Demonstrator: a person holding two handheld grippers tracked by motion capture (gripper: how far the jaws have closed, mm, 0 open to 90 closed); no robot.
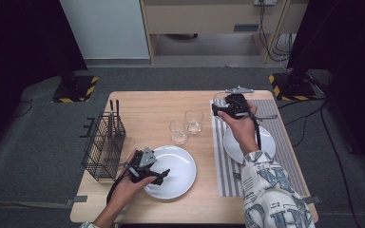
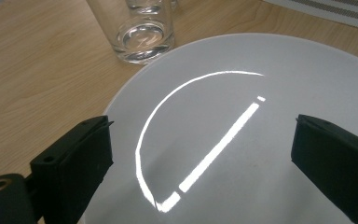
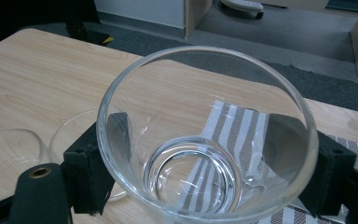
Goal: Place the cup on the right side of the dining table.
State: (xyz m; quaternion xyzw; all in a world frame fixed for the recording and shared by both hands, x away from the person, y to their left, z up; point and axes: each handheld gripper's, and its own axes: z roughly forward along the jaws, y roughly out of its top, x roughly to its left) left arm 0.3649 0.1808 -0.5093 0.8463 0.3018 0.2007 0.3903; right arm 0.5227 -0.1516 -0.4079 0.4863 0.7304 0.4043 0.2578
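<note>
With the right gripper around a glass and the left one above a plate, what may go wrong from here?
1. The right gripper holds the clear glass with its jaws on smooth, sloped walls; it may slip out and break.
2. Two more glasses stand close by on the table, so a sideways move may knock them.
3. The left gripper hangs open over the white plate; gripping only the thin rim may tip it.

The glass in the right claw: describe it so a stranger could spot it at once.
Start at the striped placemat on the table's right side and go to its far left corner. There the right claw grips a clear, empty glass. Unlike the two glasses standing free mid-table, this one sits between black jaws.
</note>
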